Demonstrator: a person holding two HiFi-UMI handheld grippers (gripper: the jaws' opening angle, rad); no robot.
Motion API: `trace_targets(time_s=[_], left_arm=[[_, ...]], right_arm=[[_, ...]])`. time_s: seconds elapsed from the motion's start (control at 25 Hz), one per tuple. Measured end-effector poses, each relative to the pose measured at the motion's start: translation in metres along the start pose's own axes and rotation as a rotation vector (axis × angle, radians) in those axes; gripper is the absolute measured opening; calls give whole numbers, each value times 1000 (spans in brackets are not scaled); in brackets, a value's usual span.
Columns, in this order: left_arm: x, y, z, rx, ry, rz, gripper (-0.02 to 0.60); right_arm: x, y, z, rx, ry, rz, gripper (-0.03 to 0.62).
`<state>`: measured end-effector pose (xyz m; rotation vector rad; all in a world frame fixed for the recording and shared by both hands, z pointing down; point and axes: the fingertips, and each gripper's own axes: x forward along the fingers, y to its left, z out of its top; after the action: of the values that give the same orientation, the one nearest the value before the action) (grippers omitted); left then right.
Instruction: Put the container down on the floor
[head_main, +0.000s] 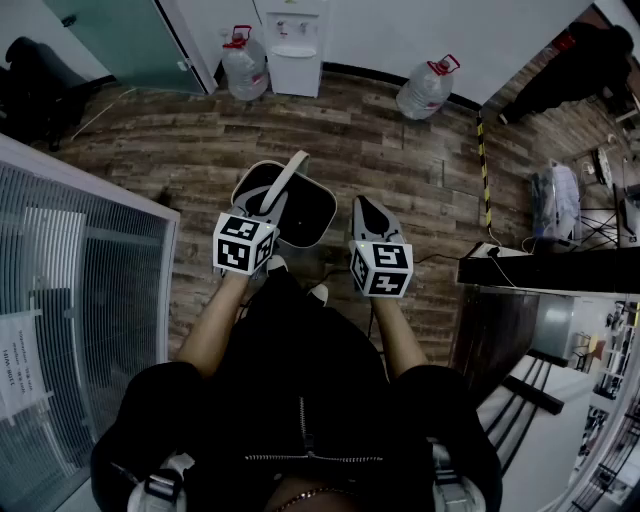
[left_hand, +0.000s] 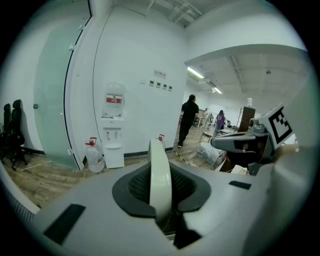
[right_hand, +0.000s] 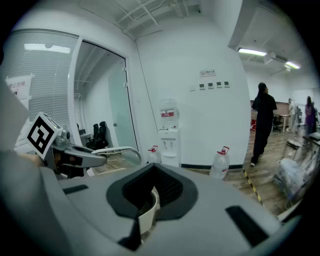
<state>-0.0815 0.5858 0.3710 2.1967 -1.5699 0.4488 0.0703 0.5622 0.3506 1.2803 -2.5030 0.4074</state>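
Where the left tongs (head_main: 272, 207) close: on the pale handle (left_hand: 159, 175) of the container (head_main: 333, 210); the jaws are clenched on it from both sides, and the strip stands upright between them.
Right tongs (head_main: 364, 203): the jaws are drawn together, and a pale curved piece (right_hand: 146, 210) sits low in the slit between them. I cannot tell what this piece belongs to.
Tongs to each other: side by side in front of the person, the right one just beside the right rim of the container.
Container: a pale, rounded bin with a dark inside. It hangs from its handle under the left tongs, just in front of the shoes (head_main: 275, 265). I cannot tell if its bottom touches the floor (head_main: 400, 170).
Floor: brown wood planks, with a yellow-black tape line (head_main: 483, 170) at the right.
Far wall: a white water dispenser (head_main: 297, 45), with one large water bottle (head_main: 245, 65) just beside it and a second bottle (head_main: 427, 88) lying tilted farther right.
Left side: a glass partition (head_main: 80, 260) with blinds.
Right side: a dark surface (head_main: 545, 270) with cables.
Background: a person in dark clothes (left_hand: 189, 120) stands well apart.
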Motion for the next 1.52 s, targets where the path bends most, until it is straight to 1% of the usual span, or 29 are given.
trace_targets(time_s=[0.2,0.32,0.52,0.8,0.96,1.12,1.24,1.52], left_arm=[[-7,5,-3,2,4,23,60],[-10,9,-4,0,4,34,60],[-7,9,-3,-10,2,44,60],[22,6,1,-11,17,17,60],[45,8,10,-12,23,-7,60],[78,17,25,-4,31,-36,60],[102,24,39,12,26,-51,60],[152,44,72,35,43,-100,60]], right_arm=[[-8,4,-6,33,-1,39,11],[-14,6,-13,25,9,45,11],[-18,-3,-21,42,16,35,11],[-6,-24,-17,68,13,5,11],[13,-36,-12,88,14,-6,11],[45,-48,0,101,24,-9,11],[71,-60,13,94,31,-10,11],[126,-83,51,98,28,-26,11]])
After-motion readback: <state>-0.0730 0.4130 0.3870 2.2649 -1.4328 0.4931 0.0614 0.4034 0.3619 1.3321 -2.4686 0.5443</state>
